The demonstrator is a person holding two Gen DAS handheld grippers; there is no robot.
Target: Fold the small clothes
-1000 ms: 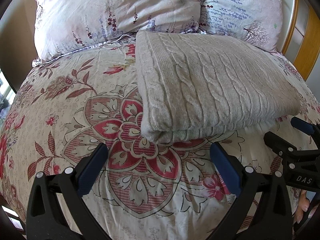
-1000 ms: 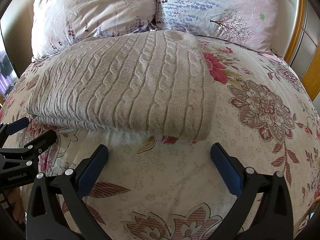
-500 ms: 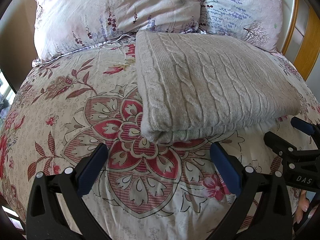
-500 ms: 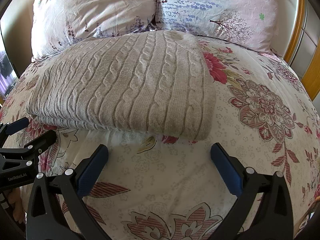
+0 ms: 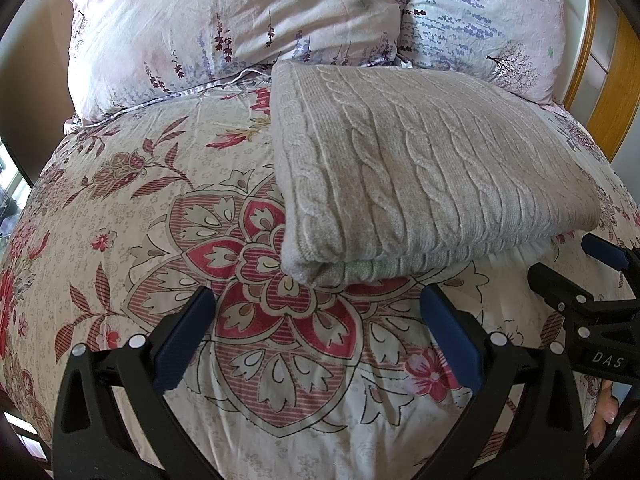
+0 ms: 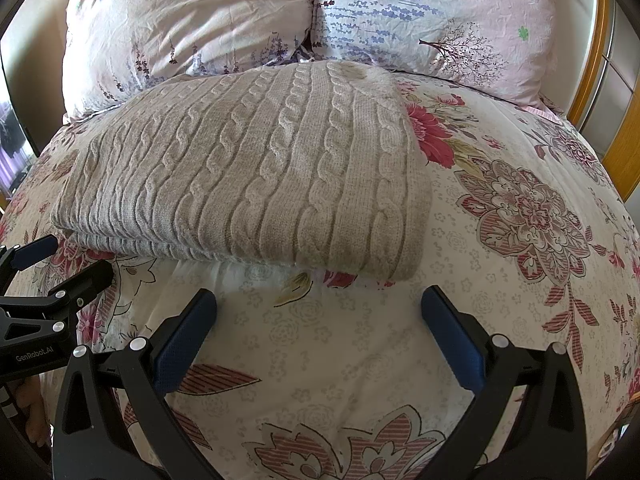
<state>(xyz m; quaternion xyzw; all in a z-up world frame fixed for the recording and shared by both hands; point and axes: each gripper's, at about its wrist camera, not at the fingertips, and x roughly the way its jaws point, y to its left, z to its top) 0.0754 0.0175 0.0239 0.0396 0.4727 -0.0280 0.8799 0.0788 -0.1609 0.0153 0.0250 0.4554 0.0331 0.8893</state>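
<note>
Both grippers spread, empty. Folded sweater (image 5: 420,168) sits at 12 o'clock of left gripper (image 5: 316,328), 11 o'clock of right gripper (image 6: 318,328); long axis crosswise; left corner nearer.

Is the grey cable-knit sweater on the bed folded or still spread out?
Folded. The sweater lies as a compact rectangle on the floral duvet, with stacked layers showing along its near edge; no sleeves stick out.

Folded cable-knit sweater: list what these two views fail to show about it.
- Folded cable-knit sweater: sleeves, neckline and inner layers are tucked under its top layer in both wrist views.
- Its underside is hidden against the floral duvet.
- Its far edge meets the pillows; touching or apart cannot be told.
- Both the left gripper and right gripper are open, short of it.
</note>
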